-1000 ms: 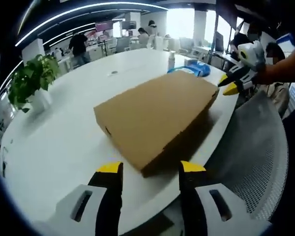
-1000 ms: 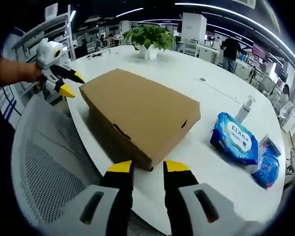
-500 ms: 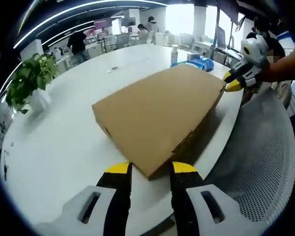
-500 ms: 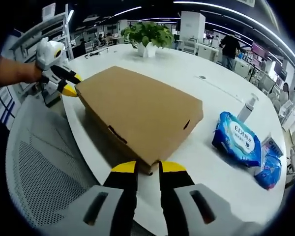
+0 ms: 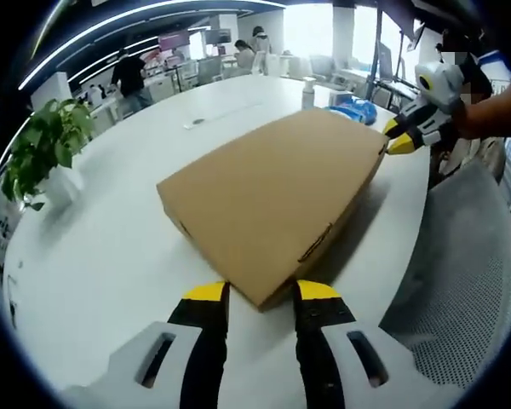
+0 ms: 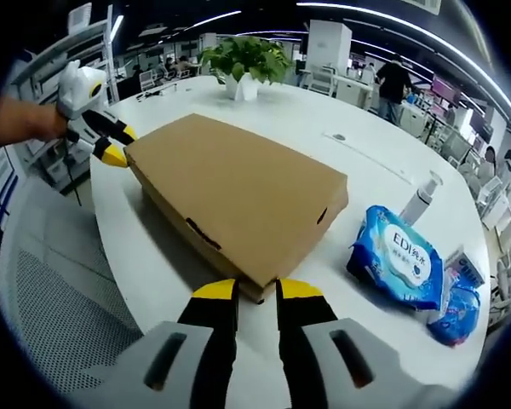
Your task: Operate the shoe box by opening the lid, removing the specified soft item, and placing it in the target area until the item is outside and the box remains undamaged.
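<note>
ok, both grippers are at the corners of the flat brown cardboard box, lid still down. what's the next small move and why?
Probably raise both grippers together to hinge the lid up. The flat brown cardboard box lies closed on the white round table; the left gripper and the right gripper each sit at a near corner, jaws slightly apart on either side of the lid edge. Lifting evenly should avoid twisting the cardboard.

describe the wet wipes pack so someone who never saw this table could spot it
On the white round table, look past the flat brown cardboard box toward a clear pump bottle. The wipes pack lies beside it: soft, blue, with a white oval label, bigger than the small blue packet next to it.
</note>
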The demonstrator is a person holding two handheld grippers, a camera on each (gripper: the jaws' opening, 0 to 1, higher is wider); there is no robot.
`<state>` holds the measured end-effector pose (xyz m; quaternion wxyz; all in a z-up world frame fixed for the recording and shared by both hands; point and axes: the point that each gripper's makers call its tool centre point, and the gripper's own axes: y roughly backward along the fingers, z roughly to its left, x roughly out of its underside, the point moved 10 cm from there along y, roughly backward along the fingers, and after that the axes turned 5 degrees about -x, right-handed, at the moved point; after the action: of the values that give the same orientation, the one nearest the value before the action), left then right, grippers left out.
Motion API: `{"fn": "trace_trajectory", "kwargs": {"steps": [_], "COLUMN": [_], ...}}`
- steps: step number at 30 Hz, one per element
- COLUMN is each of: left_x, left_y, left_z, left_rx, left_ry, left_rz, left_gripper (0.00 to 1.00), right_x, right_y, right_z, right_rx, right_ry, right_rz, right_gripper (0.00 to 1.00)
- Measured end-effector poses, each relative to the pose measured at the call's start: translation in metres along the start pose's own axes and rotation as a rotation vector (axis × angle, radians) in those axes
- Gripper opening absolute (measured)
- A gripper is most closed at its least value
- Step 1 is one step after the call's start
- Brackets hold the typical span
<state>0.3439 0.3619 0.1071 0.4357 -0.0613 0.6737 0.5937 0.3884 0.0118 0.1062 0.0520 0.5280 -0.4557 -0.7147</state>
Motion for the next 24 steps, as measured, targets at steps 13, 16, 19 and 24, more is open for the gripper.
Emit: {"fn": "trace_trajectory", "kwargs": {"steps": [13,16,19,24], "left_x": [-0.026,-0.029,-0.034,-0.043], "left_y": [-0.027,-0.034,-0.039,-0.049], "left_z": [0.016,0.018,0.021,0.027], "left_rx": [0.004,0.011,0.011,0.008], "left_ry": [-0.026,-0.033,-0.036,-0.039], "left_rz": [0.006,0.016,0.013,0.009], "left_gripper": [0.29,0.29,0.29,0.3], "right_x": [-0.016,-0.021,-0.024,-0.027], "right_y": [-0.018,-0.022,-0.025,-0.029], "right_z": [-0.037,-0.046,-0.053,-0.062], "right_rx": [0.027,0.031,0.037,0.046], "right_ry": [0.009,0.014,0.016,0.012], "right_rz": [-0.006,-0.006,-0.006,-0.01], "right_gripper": [0.15,0.16,0.16,0.16]}}
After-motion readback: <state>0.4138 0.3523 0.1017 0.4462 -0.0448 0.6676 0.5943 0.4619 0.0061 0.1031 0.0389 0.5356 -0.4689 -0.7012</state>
